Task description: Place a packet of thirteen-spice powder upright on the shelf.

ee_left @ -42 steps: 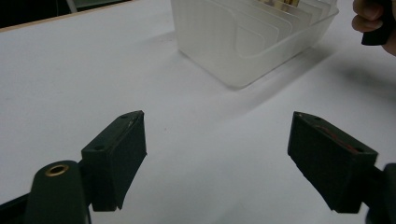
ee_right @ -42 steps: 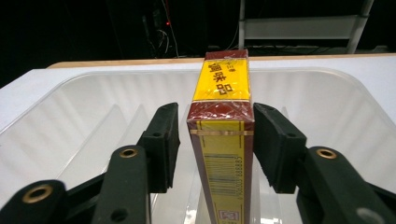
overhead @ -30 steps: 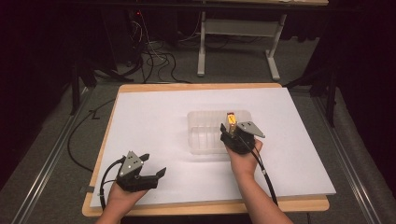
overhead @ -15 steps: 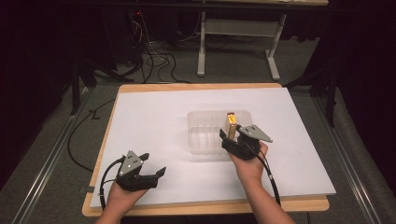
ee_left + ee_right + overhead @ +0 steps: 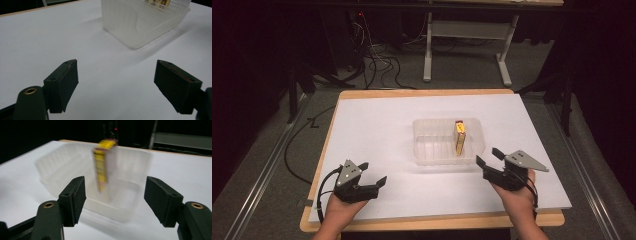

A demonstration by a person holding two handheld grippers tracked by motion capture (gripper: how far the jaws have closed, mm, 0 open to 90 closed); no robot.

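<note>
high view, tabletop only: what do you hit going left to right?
left gripper → clear plastic bin → yellow box standing in the bin's right part → right gripper

R gripper (image 5: 488, 161) | released box (image 5: 460, 138), backed off (jaws apart now)
</note>
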